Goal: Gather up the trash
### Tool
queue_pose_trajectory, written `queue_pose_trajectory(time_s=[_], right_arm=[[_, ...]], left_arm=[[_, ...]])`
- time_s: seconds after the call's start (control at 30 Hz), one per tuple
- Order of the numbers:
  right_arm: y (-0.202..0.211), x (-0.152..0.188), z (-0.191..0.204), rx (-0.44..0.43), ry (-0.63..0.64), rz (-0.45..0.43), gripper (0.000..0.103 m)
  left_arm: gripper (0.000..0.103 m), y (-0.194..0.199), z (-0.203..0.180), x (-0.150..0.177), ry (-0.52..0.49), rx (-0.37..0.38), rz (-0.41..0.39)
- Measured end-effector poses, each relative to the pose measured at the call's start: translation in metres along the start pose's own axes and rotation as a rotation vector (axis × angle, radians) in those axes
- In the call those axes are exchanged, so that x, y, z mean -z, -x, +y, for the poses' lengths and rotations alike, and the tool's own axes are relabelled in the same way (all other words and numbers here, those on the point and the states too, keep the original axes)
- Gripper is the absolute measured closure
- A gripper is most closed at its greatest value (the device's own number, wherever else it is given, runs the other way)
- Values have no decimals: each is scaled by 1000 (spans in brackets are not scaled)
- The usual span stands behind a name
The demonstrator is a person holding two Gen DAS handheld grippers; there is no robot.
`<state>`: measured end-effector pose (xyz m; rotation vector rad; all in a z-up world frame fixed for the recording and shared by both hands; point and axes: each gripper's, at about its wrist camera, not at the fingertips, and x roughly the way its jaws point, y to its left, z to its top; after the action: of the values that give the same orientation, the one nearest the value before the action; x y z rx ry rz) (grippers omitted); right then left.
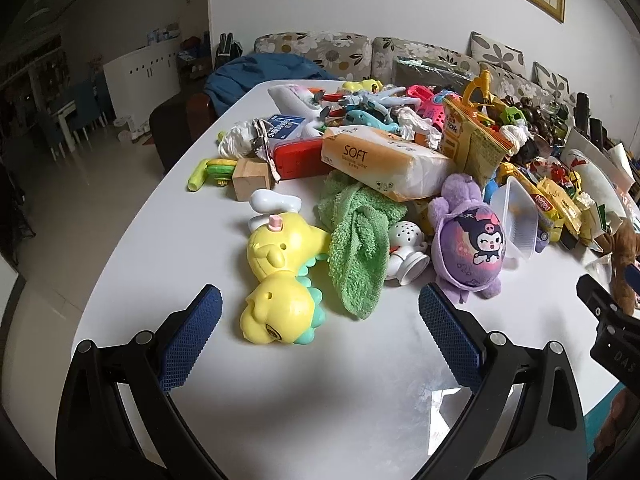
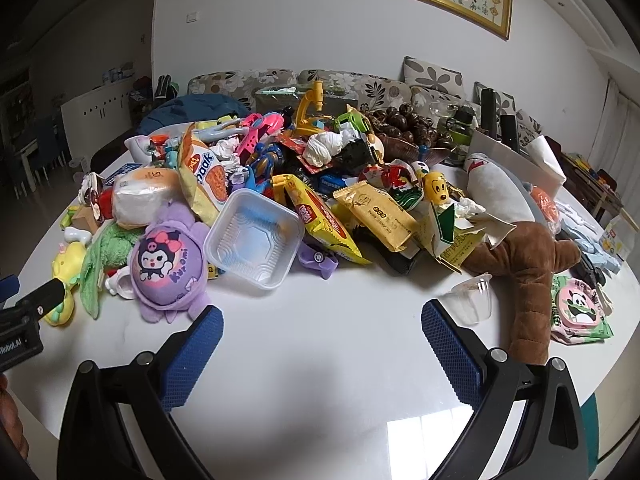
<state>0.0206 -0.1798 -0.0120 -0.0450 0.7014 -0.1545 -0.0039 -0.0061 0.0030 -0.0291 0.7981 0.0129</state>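
A heap of toys and trash covers the white table (image 2: pixel 320 340). In the right wrist view a clear plastic tray (image 2: pixel 253 238), yellow snack wrappers (image 2: pixel 326 224), a small clear cup (image 2: pixel 472 300) and crumpled tissue (image 2: pixel 320 148) lie in the pile. My right gripper (image 2: pixel 322 328) hangs open over bare table in front of them, holding nothing. In the left wrist view my left gripper (image 1: pixel 320 312) is open near a yellow duck toy (image 1: pixel 280 280) and a green cloth (image 1: pixel 360 248), touching neither. An orange tissue pack (image 1: pixel 384 164) and white crumpled paper (image 1: pixel 236 142) lie farther back.
A purple plush (image 2: pixel 168 268), a brown plush (image 2: pixel 524 268) and a panda wipes pack (image 2: pixel 580 308) flank the right gripper. A wooden block (image 1: pixel 250 178) and a red case (image 1: pixel 298 156) lie at the left. A sofa (image 2: pixel 360 84) stands behind the table.
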Motion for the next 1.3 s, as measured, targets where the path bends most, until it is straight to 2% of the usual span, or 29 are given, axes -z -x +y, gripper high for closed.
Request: queue_pose_trajectory(time_s=[0.37,0.57,1.3], right_arm=[[-7,-1,-8,-23,-42,19,5],[-5,-2,-7,-29,-36,14,5],[-6,-7,-2,-38,-20,16,5]], left_arm=[[7,3,-1,-1,3,-19,-14],[7,-1,0,0,25,-10,9],[7,-1,5,0,18,-20,6]])
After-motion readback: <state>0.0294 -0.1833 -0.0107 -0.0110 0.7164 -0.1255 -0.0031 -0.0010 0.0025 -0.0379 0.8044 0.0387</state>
